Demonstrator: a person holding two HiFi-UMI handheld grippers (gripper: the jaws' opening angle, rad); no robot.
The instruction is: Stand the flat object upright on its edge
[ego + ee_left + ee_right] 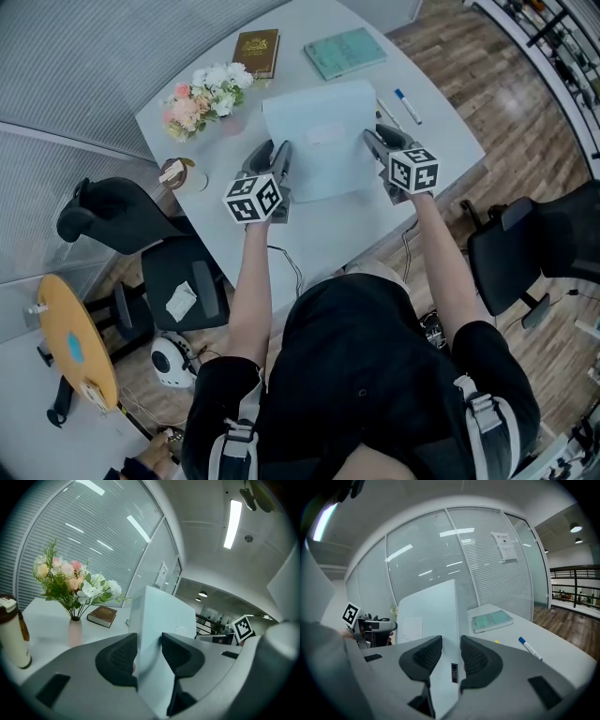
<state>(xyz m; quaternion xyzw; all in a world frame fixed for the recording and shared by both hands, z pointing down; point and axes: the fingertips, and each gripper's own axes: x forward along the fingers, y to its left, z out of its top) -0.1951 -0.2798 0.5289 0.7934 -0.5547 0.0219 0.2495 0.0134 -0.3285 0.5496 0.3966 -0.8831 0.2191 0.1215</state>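
Left gripper [279,156] and right gripper [376,141] pinch the pale box [319,141] — opposite edges.

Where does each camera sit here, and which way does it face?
Head view: on the person's head, facing steeply down at the white table; shows both forearms, left tongs and right tongs closed on the flat box.
Left gripper view: on the left tongs, facing along its jaws toward the flowers; shows those jaws.
Right gripper view: on the right tongs, facing the teal book; shows its own jaws.
Both gripper views share the box and the opposite tongs' marker cube.
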